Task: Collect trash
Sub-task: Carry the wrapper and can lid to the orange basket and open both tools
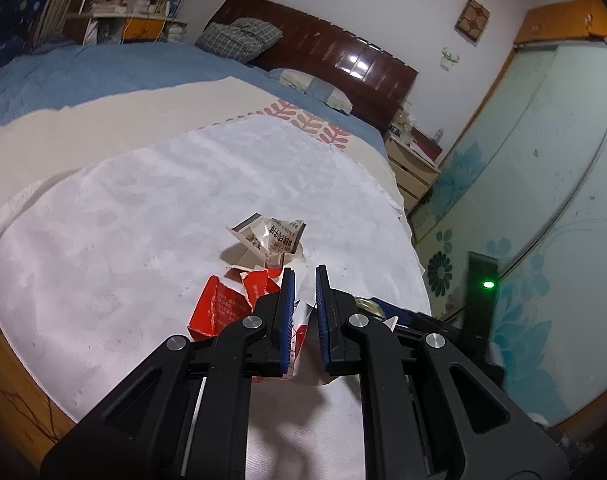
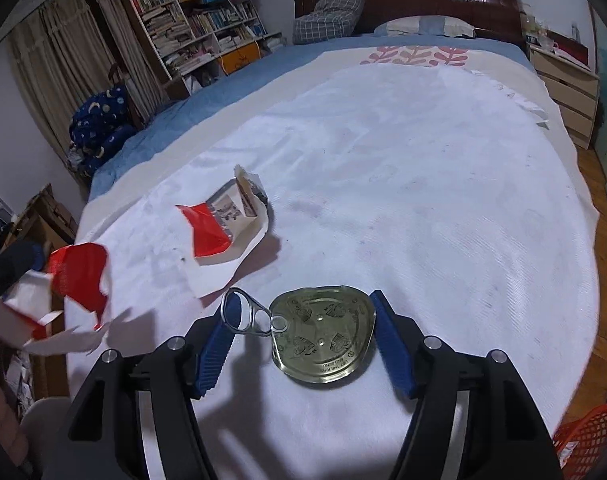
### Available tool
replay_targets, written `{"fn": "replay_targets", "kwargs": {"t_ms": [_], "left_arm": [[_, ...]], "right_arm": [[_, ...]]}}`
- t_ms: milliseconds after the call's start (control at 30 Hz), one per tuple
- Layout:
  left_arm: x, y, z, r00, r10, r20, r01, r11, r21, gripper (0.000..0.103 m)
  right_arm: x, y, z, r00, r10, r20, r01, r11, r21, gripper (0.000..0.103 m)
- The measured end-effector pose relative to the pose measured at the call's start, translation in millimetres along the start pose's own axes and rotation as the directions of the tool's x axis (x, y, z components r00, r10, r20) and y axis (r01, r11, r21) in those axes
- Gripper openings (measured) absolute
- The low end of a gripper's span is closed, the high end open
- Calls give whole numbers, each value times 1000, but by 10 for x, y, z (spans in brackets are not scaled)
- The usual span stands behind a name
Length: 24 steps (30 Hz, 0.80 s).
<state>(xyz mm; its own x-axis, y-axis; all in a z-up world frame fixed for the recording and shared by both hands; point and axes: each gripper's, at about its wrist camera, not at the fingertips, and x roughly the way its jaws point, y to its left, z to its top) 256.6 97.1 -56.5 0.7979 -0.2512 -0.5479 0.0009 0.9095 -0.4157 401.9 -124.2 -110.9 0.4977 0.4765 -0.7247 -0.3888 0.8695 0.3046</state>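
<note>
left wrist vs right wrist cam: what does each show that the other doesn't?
Left wrist only: left gripper shut on the torn red-and-white paper carton, and a black device with a green light.

Right wrist only: round gold metal can lid with pull ring lying between the right gripper's fingers, and an orange plastic mesh basket.

Both: white cloth, the other torn carton piece.

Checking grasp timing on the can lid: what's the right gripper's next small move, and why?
Probably close the right gripper on the can lid. The lid lies flat on the white cloth between the open jaws, with its pull ring against the left-hand one. The left gripper already pinches torn red-and-white packaging, so this piece falls to the right.
</note>
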Motion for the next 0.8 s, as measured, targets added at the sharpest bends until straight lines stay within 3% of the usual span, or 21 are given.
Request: {"fn": "replay_targets", "kwargs": {"t_ms": [67,233,367,467,600,667,700,800], "left_arm": [[-46,-104,-24,1000,15,5,-15,999,35,11],[-191,-565,-39,1000,1,26,-5,989,148,11],[-216,-1121,-41,996,-81,27,73,970,232,11],[-64,-1648,-109,987,-162,-24,162,944,287,11],[307,-2502,-335,956,-268,-117,292,891,348,11],[496,-2940,-523,936,-311,-162,350,856,379,11],[612,-3185,-659,925,-326,-195,379,836,398,11],[968,-3790,-1103,888,-350,-299,453,775,440,11]], "right_arm": [[-147,-6,-3,1000,6,19,-6,1000,-5,66],[-1106,-275,-101,989,-25,148,28,999,-18,66],[-1936,-772,-310,960,-139,245,135,990,34,67],[-2530,-1343,-626,921,-271,281,243,961,131,67],[-3209,-2259,-1268,868,-428,253,341,883,322,67],[-3388,-2555,-1498,858,-466,214,365,849,383,67],[-3558,-2774,-1703,848,-498,183,378,809,450,67],[-3882,-3163,-2057,858,-486,164,321,759,567,67]]}}
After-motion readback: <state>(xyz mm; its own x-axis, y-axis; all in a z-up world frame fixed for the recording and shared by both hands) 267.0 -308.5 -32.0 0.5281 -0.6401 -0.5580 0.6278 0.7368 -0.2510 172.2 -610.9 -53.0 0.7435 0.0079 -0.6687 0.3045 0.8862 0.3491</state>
